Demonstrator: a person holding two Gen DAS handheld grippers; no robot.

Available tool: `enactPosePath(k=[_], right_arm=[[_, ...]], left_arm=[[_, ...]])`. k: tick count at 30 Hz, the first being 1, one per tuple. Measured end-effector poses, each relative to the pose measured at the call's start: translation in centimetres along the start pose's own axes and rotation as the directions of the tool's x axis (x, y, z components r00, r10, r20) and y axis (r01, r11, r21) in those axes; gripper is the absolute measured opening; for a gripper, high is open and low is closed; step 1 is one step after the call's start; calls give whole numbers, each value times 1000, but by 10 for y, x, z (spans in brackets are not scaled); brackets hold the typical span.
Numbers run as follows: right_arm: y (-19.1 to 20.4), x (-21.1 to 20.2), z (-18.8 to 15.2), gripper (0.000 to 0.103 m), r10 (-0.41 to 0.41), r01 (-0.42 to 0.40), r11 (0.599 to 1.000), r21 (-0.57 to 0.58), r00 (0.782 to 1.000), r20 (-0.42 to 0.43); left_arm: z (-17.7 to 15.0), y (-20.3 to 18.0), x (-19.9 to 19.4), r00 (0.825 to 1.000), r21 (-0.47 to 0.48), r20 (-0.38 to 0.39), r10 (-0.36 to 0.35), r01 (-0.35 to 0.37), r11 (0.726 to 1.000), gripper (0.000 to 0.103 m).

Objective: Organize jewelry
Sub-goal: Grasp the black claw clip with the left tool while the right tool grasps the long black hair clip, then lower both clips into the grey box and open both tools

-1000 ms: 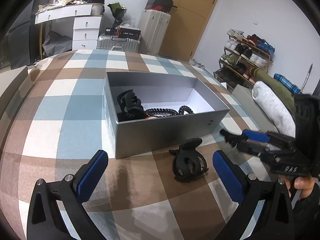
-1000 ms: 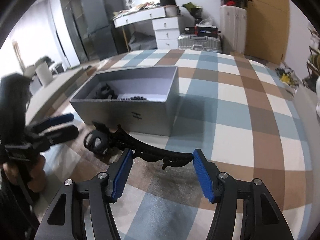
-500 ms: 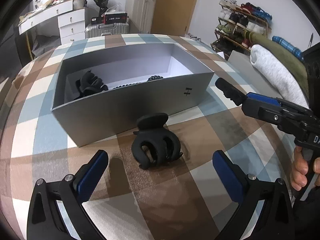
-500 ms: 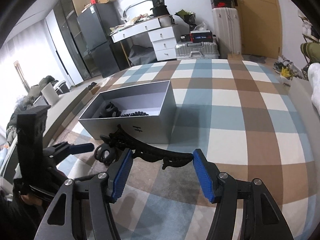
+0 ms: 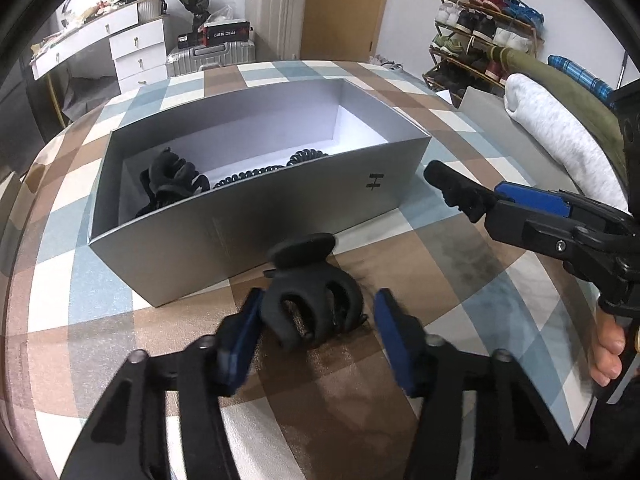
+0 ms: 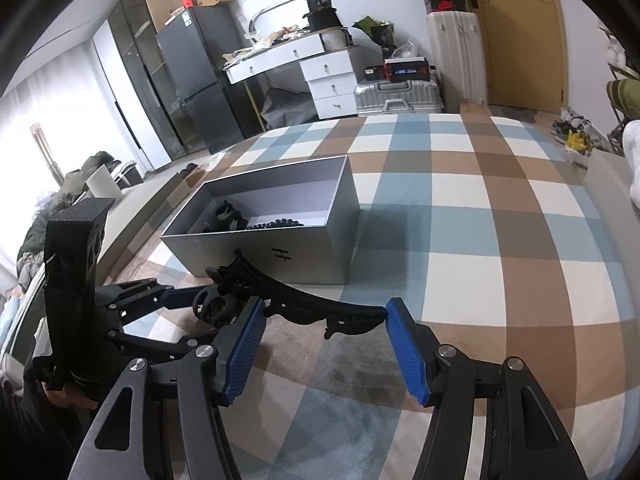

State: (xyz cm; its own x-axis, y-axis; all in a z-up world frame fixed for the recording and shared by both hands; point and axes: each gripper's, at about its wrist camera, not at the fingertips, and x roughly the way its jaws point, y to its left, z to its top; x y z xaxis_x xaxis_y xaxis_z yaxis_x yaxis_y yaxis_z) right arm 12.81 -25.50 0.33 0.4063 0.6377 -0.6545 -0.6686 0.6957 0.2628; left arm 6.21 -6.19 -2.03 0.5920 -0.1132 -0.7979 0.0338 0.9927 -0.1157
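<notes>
A black claw hair clip [image 5: 316,300] lies on the checked cloth just in front of the grey box [image 5: 260,220]. My left gripper [image 5: 316,312] straddles it and its jaws are closing; the left pad [image 5: 248,324] is at the clip's side, while the right pad [image 5: 388,324] stands a little apart. My right gripper [image 6: 324,312] is shut on a long black curved hair clip [image 6: 296,296], held crosswise between its blue pads. Inside the box lie another black claw clip [image 5: 172,176] and a coiled black hair tie [image 5: 272,168].
The right gripper [image 5: 532,220] and a person's hand [image 5: 608,352] reach in from the right of the left wrist view. A rolled white and green blanket [image 5: 560,136] lies at the cloth's right edge. Suitcases [image 6: 400,96], white drawers and a shoe rack [image 5: 480,32] stand beyond.
The left gripper came in closer over the claw clip, then its jaws narrowed from wide apart to just around it. The right gripper kept the long clip and barely moved.
</notes>
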Motion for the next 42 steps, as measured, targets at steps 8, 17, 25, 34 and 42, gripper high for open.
enactPosePath(k=[8,17,25,34,42], right_arm=[[-1,0,0,61,-1,1,1000,1,1000,3],[5,0,0,61,3,-3,1000,-6,1000,11],[14,-5,2,61,28,-28,1000,-10,998,56],[20,-5,6,61,19,-19,1000,-7,996,84],[26,-6,21,61,-35,37,999,-16,994,100]], left_arm=[[-2,2,-14,997,-1,73,-24,24,1000,43],[-2,7,-28,988,-15,148,-41,43,999,43],[3,14,-44,972,-33,229,-47,56,998,43],[14,33,-58,944,-78,330,-21,50,996,43],[28,48,-50,933,-99,361,-14,53,994,43]])
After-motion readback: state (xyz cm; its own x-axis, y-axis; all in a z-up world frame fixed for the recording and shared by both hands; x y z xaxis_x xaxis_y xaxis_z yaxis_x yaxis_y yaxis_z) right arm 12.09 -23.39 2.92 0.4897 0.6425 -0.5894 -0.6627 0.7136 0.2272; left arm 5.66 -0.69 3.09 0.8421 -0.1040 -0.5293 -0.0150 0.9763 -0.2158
